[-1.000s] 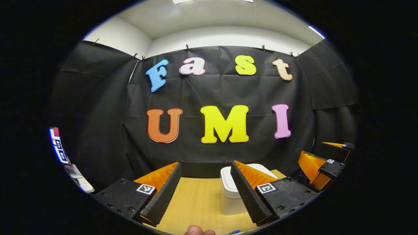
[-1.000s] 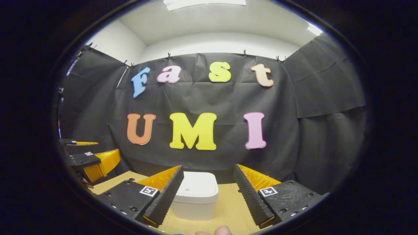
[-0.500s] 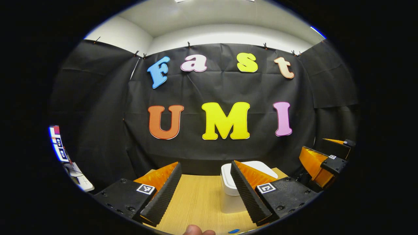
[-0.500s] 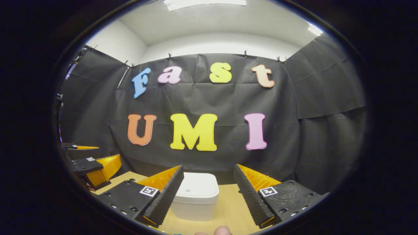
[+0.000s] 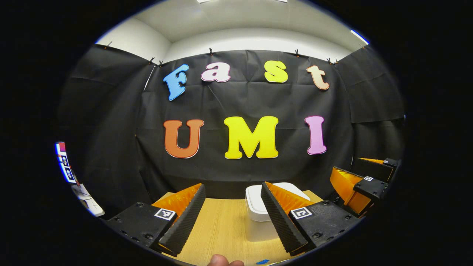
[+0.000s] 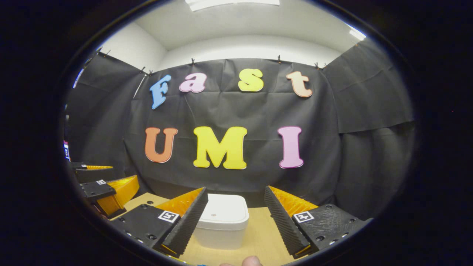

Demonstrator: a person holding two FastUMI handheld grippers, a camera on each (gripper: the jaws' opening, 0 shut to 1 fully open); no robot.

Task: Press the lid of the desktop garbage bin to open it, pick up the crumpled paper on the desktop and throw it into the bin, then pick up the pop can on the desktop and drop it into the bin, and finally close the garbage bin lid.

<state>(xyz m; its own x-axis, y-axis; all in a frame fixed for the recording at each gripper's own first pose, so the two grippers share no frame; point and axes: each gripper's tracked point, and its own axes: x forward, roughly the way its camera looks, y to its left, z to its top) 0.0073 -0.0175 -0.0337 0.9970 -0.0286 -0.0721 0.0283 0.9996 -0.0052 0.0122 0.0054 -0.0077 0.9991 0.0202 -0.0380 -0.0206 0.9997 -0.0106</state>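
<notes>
First step pending: bin lid shut at 12 o'clock; right gripper, fingers spread, must press it; left gripper spread too.

Left tongs spread wide above wooden desktop; white bin, lid closed, ahead right.

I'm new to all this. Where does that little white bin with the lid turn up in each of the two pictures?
Left gripper view: the white bin sits low and right of centre on the wooden desktop, partly behind the left gripper's right-hand finger.
Right gripper view: the bin sits low, near the middle, between the right gripper's two spread fingers.
Shared landmark: the black cloth wall behind the bin.
</notes>
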